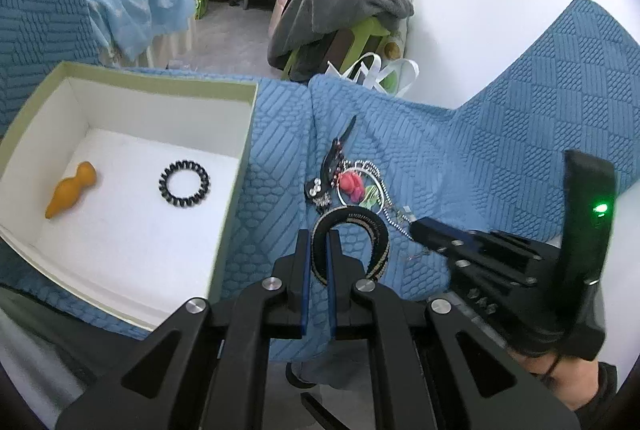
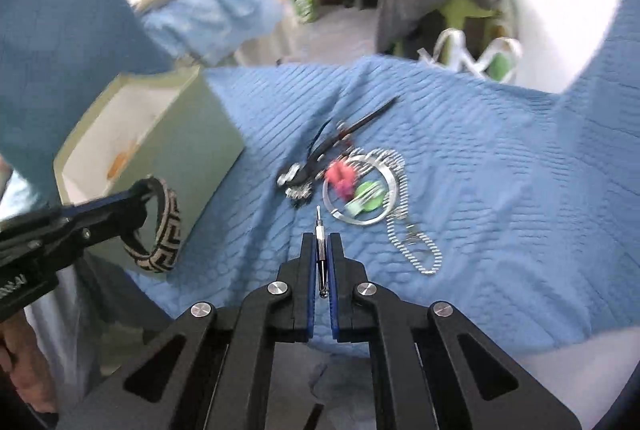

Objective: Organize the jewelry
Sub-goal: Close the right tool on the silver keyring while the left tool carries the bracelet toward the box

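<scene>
Left gripper [image 1: 319, 236] pinched on a black-and-beige patterned bangle [image 1: 362, 236], held just above the blue quilted cover [image 1: 500, 149] beside the open pale-green box [image 1: 240, 165]. Right gripper [image 2: 321, 238] pressed together on a slim silver metal piece [image 2: 320, 250], standing upright between the blue pads [image 2: 310, 270]; exact nature of the piece not clear.

Shown only from the left wrist: inside the box, on its white floor, an orange gourd-shaped piece [image 1: 71, 194] toward the left wall and a black spiral hair tie [image 1: 184, 183] nearer the right wall, well apart, with bare white floor toward the near rim. Shown only from the right wrist: the bangle's Greek-key pattern [image 2: 162, 232], seen side-on, hanging from the left gripper [image 2: 142, 191] against the box's outer green wall [image 2: 200, 141].

Remaining jewelry heaped together mid-cover: a black hair clip [image 1: 338, 153], a silver hoop [image 2: 362, 189] with pink [image 2: 340, 177] and green [image 2: 366, 199] pieces inside it, and a silver ball chain [image 2: 412, 230] trailing toward the near edge. Right-wrist view blurred. Open cover to the right of the heap; cover's far edge dropping off to a cluttered room beyond.
</scene>
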Demonstrator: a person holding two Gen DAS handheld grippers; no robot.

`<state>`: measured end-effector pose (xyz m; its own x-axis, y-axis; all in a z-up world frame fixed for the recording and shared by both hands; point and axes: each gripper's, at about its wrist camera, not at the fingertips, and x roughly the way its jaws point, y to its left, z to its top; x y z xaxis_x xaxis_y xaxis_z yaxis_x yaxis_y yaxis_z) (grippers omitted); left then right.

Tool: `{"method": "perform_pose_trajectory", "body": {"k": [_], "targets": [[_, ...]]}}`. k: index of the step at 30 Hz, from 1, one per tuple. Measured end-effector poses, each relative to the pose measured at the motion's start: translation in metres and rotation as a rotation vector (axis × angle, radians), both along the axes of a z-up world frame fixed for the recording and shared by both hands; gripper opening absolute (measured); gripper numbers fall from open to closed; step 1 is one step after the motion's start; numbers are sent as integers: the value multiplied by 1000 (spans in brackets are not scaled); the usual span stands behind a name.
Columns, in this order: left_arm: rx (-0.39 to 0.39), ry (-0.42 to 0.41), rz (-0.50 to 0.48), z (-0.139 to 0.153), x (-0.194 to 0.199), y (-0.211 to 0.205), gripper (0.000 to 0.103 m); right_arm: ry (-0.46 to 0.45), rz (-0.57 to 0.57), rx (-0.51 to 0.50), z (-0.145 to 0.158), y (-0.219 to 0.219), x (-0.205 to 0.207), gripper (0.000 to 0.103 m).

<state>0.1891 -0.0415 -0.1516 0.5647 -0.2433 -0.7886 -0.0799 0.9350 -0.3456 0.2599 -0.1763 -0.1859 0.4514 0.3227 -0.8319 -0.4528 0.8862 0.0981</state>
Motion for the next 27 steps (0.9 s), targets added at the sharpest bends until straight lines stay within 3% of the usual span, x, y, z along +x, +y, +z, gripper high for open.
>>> {"method": "perform_pose_trajectory", "body": {"k": [11, 18, 27], "targets": [[45, -54, -21, 52, -3, 6, 6, -140, -109, 62, 90, -19, -14, 4], [85, -123, -28, 95, -6, 19, 6, -243, -118, 95, 141, -5, -26, 4], [127, -176, 4, 132, -14, 57, 6, -308, -84, 124, 182, 34, -35, 4]]}}
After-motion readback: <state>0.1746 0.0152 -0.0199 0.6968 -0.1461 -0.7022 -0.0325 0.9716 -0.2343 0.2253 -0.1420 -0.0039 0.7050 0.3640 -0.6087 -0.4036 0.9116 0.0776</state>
